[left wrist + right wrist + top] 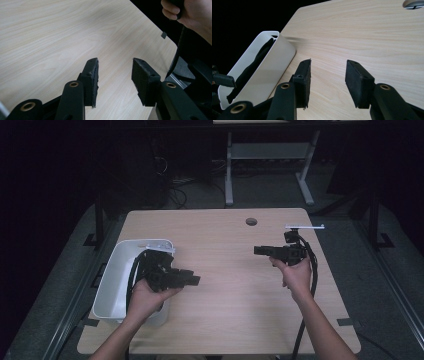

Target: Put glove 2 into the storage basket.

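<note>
Wood-grain tabletop [230, 285], pale and rectangular, spreads under both my hands, with a small round cable hole [251, 221] near its far edge. At its left edge sits a white, round-cornered plastic bin [111, 285]; in the right gripper view something long, dark and limp [253, 66] lies along the inside of it, though I cannot tell what it is. My left gripper [192, 280] hangs just beside the bin's right wall, held above the wood, and in the left gripper view its two black padded fingers [93, 80] stand well spread with only bare tabletop between them, pinching nothing. My right gripper [257, 250] is held well apart from it over the right half of the table, pointing toward the bin; its fingers [358, 82] are spread just as wide and grip nothing, touching neither table nor bin. A thick black cable [314, 275] trails from it past my right hand [296, 275].
</note>
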The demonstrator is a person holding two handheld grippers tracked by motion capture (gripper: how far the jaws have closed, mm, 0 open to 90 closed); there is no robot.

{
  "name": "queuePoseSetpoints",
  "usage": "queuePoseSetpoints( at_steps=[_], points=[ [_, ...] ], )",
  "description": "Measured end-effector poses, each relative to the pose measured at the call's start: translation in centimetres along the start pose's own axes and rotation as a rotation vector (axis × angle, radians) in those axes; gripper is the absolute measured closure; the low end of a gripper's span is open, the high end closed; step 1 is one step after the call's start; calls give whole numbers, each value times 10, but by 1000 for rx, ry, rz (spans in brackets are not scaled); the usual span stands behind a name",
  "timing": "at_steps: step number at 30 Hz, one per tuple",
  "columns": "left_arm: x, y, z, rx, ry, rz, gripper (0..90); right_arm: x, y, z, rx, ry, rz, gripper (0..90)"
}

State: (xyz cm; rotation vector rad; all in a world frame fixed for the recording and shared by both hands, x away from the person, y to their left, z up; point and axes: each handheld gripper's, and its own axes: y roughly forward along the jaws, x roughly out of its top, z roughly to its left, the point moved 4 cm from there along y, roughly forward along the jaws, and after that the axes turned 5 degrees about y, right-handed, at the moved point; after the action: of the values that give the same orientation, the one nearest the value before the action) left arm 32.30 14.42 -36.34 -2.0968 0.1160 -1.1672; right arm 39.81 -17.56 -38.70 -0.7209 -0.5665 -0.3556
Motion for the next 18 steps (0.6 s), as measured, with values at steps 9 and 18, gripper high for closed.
queuePoseSetpoints(
  at_steps=[9, 18],
  points=[
    [2, 11, -8, -7, 16, 4, 558, -3, -10, -6, -8, -2, -6, 553],
    [6, 25, -12, -21, 18, 14, 551, -9, -18, -20, -21, 14, 0, 553]
  ],
)
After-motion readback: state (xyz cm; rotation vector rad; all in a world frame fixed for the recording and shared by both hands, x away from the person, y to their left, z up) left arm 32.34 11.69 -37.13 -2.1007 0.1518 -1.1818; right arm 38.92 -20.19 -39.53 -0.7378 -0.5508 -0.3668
